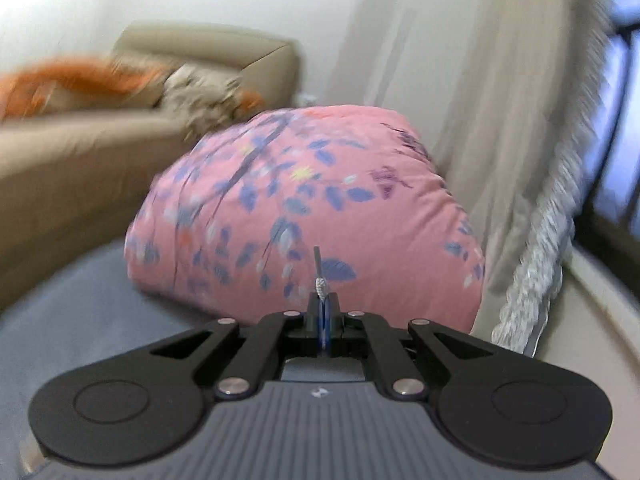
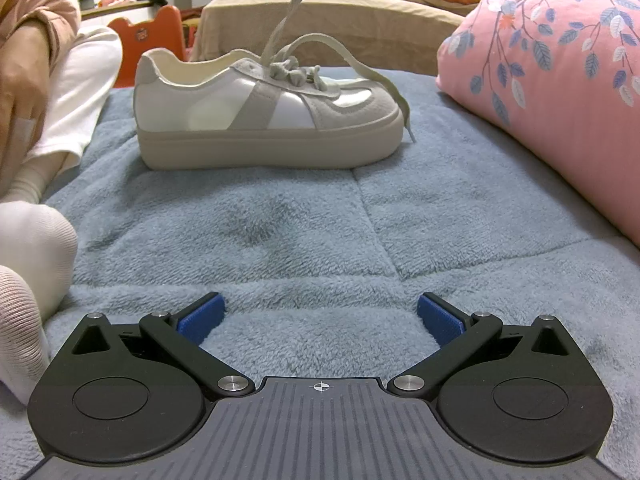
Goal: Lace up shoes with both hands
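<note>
Right wrist view: a grey-blue blanket fills the frame. The shoe stands upright on the blanket, side-on, toe to the right, heel to the left. A pink floral pillow lies to the right of the shoe, well apart from it. A person's leg in white fabric rests left of the shoe, with a peach sleeve above it. A beige sofa runs behind the shoe. The right gripper sits low on the blanket in front of the shoe, well apart from it; its fingers are spread wide and hold nothing. One lace rises taut from the eyelets of the shoe and leaves the top of the frame. A second lace end loops over the toe of the shoe and hangs down to the blanket.

Left wrist view: the shoe is out of frame. The pillow lies ahead, the sofa to its left, a curtain to its right. The left gripper has its fingers pressed together, pinching a lace tip that projects upward.
</note>
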{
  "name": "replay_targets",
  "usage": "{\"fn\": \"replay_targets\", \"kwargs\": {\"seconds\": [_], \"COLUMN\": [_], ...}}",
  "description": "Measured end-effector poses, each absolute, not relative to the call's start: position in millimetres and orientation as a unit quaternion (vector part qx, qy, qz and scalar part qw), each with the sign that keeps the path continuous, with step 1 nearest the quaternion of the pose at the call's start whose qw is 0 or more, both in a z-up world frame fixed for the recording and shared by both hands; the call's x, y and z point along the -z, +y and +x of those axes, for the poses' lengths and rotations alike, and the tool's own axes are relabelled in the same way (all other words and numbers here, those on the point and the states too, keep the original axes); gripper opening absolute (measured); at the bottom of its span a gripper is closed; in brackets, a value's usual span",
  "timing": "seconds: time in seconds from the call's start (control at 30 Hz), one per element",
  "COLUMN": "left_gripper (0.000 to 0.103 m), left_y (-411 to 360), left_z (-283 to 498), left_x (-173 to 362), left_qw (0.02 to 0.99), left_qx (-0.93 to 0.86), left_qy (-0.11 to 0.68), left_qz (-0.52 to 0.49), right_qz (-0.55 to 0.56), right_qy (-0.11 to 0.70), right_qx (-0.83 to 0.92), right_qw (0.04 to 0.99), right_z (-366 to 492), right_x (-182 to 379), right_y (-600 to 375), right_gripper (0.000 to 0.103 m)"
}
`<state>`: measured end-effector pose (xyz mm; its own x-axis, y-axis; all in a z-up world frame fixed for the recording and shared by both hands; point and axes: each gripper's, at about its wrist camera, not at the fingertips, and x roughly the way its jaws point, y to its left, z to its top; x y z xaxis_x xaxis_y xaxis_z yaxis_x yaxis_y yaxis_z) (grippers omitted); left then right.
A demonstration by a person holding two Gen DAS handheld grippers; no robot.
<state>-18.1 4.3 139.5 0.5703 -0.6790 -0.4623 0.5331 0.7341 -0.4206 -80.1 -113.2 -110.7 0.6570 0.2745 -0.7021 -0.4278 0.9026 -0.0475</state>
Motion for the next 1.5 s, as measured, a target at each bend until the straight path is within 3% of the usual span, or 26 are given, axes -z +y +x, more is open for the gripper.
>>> {"fn": "replay_targets", "kwargs": {"seconds": [0.27, 0.43, 0.63, 0.8, 1.5], "left_gripper": [0.001, 0.001, 0.001, 0.001, 0.002], "left_y": [105.5, 136.4, 133.1, 124.5, 117.1], "left_z": [11.0, 11.9, 1.5, 10.7, 23.0], "left_x": [-31.0, 18.2, 57.6, 79.9, 111.2], "left_qw": [0.809, 0.703, 0.552, 0.497, 0.448], "left_qx": [0.072, -0.045, -0.116, -0.112, -0.084], "left_qy": [0.441, 0.437, 0.376, 0.374, 0.347], "left_qz": [-0.381, -0.559, -0.735, -0.775, -0.819], "right_qz": [-0.105, -0.105, -0.105, -0.105, -0.105], "right_qy": [0.366, 0.366, 0.366, 0.366, 0.367], "right_qx": [-0.194, -0.194, -0.194, -0.194, -0.193], "right_qw": [0.904, 0.904, 0.904, 0.904, 0.904], "right_z": [-80.0, -80.0, -79.9, -79.9, -80.0], "right_x": [110.8, 110.8, 110.8, 110.8, 110.8], "right_y": [-113.1, -113.1, -113.0, -112.9, -112.8], "right_gripper": [0.103, 0.103, 0.103, 0.103, 0.103]}}
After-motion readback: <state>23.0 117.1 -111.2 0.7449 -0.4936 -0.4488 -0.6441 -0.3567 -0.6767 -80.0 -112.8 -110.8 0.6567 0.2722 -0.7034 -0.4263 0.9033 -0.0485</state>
